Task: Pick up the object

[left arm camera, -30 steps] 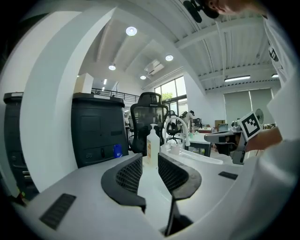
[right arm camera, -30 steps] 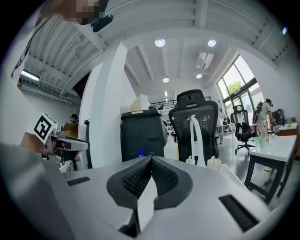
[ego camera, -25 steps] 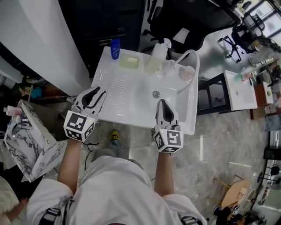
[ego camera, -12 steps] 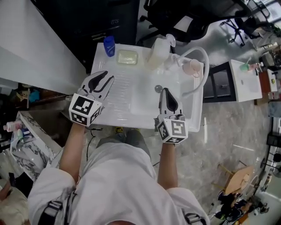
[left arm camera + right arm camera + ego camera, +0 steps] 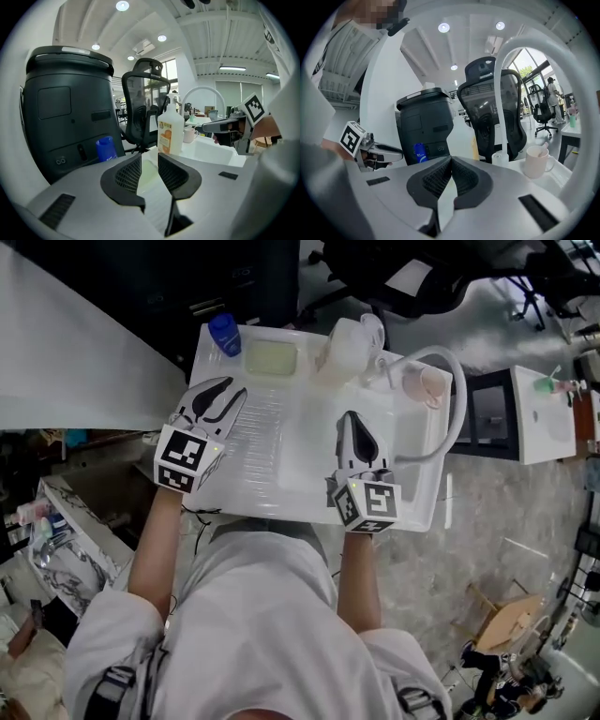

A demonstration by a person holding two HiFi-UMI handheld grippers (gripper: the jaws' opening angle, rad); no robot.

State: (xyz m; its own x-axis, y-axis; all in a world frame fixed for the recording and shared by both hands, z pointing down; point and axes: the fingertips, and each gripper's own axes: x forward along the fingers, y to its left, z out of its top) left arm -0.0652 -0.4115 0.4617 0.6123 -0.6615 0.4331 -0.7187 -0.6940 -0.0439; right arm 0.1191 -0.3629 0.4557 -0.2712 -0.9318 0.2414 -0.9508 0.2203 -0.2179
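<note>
Both grippers had been carried farther over the one white sink [image 5: 412, 512] since the earlier frame. The jaws of the left gripper [image 5: 232, 388] were held apart with nothing between them; those of the right gripper [image 5: 350, 418] were pressed together, empty. Along the far rim were counted one blue bottle [image 5: 224, 334], one pale green block [image 5: 271, 358] directly ahead of the left gripper, one clear bottle [image 5: 345, 348] and one mug [image 5: 424, 382].

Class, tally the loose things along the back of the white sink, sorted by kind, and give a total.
Bottles: 2 (blue bottle, clear bottle)
Soap bar: 1
Mug: 1
Total: 4
</note>
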